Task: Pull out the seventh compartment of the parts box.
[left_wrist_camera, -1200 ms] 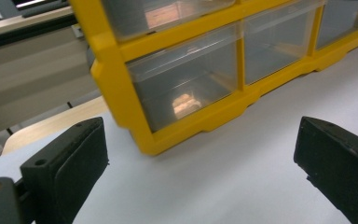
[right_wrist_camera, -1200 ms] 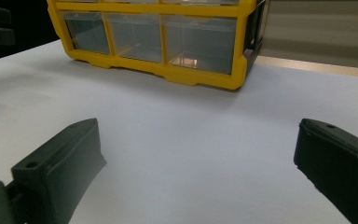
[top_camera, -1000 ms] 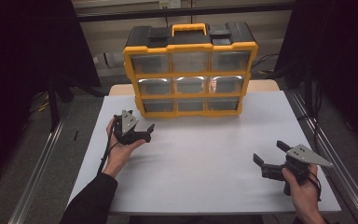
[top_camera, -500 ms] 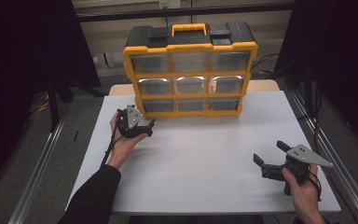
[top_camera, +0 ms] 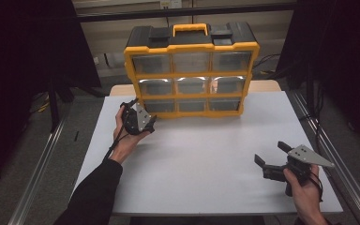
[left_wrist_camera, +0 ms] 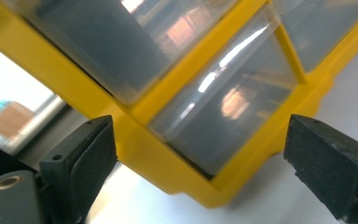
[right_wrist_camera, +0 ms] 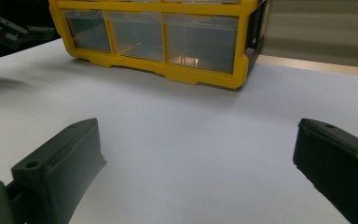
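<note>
A yellow and black drawer organizer (top_camera: 192,70) with clear drawers stands at the far side of the white table (top_camera: 201,154). My left gripper (top_camera: 143,115) is held close in front of its lower left corner. In the left gripper view the jaws stand wide apart around the left gripper's (left_wrist_camera: 200,158) view of a bottom clear drawer (left_wrist_camera: 228,107), without touching it. The jaws have just been closing slightly, with nothing pressed between them. My right gripper (top_camera: 269,152) hovers open over the near right of the table, with nothing between its jaws in the right gripper view (right_wrist_camera: 196,154).
The organizer (right_wrist_camera: 168,32) has a yellow carry handle (top_camera: 190,29) on top. Metal rails (top_camera: 328,154) run along both sides of the table. A dark floor and black curtains surround it.
The left hand has carried its gripper right and away from the person, up to the organizer's lower left corner. The right hand has stayed put.
</note>
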`<state>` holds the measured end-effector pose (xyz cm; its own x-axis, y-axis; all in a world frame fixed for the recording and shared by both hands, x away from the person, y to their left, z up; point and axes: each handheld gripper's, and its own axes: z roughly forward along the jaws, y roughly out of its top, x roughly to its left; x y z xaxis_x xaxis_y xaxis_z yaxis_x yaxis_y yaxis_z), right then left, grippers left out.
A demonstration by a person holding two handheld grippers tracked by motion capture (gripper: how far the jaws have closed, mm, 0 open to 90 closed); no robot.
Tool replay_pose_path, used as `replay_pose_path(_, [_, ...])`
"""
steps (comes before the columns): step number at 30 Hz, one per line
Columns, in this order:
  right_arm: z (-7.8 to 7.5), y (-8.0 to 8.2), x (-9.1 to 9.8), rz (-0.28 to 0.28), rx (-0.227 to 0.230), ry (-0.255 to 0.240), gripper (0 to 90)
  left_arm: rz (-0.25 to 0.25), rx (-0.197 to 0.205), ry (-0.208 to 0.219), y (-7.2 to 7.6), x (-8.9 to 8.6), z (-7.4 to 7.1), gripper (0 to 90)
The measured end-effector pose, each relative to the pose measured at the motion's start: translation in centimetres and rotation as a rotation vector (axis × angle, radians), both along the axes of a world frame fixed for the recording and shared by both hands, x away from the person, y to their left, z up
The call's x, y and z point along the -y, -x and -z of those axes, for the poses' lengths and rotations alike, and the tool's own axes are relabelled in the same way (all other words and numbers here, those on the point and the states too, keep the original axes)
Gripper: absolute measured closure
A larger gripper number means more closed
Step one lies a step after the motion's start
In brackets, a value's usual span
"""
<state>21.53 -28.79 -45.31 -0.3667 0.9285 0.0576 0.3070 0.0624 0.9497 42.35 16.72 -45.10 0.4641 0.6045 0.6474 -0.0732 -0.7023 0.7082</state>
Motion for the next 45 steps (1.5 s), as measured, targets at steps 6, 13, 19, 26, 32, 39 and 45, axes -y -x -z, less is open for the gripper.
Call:
replay_pose_path(6, [0.0, 0.0, 0.0, 0.002, -0.002, -0.002, 0.9, 0.012, 0.092, -0.082, -0.1, 0.6, 0.0, 9.4])
replay_pose_path(13, [0.0, 0.0, 0.0, 0.002, 0.000, 0.004, 0.9, -0.022, 0.184, -0.165, -0.1, 1.0, 0.8, 9.4])
replay_pose_path(19, [0.0, 0.0, 0.0, 0.002, -0.001, 0.003, 0.9, -0.027, 0.208, -0.218, -0.2, 1.2, 1.4, 10.9])
replay_pose_path(26, [0.0, 0.0, 0.0, 0.002, 0.000, 0.005, 0.8, -0.013, 0.311, -0.412, 0.1, 1.3, 2.5, 19.5])
replay_pose_path(32, [0.0, 0.0, 0.0, 0.001, -0.001, 0.005, 0.8, -0.013, 0.346, -0.468, 0.0, 1.6, 2.7, 28.9])
replay_pose_path(39, [0.0, 0.0, 0.0, 0.001, 0.001, 0.006, 0.8, -0.021, 0.393, -0.556, 0.1, 1.9, 3.3, 39.5])
replay_pose_path(45, [0.0, 0.0, 0.0, 0.000, 0.001, 0.007, 0.8, -0.024, 0.391, -0.574, -0.2, 1.9, 3.5, 52.9])
